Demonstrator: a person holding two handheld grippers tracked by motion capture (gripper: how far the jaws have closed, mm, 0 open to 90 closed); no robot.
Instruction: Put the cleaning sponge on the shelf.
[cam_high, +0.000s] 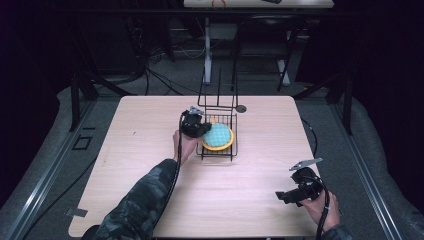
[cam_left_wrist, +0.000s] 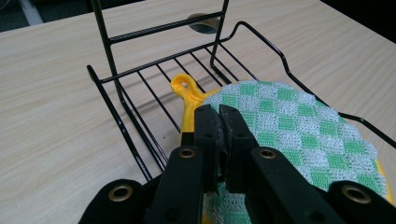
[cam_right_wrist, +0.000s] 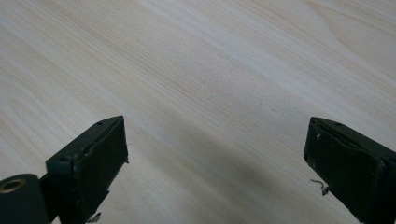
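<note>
Placement looks nearly finished: the green-checked scrubbing pad (cam_left_wrist: 289, 126) with its yellow backing and looped yellow handle (cam_left_wrist: 187, 95) already lies on the floor of the black wire rack (cam_high: 218, 131), the handle pointing toward the rack's tall back posts. The left claw (cam_left_wrist: 219, 121) sits at the rack's near left edge, its jaws drawn together on the pad's rim, apparently clamping a fold of the woven cloth. What seems left is to let go and draw the left claw back out of the rack without dragging the pad along. The right claw (cam_right_wrist: 215, 154) takes no part; it hangs well apart from the rack, over bare tabletop (cam_right_wrist: 196, 60) toward the near right corner, jaws spread wide with nothing between them.
</note>
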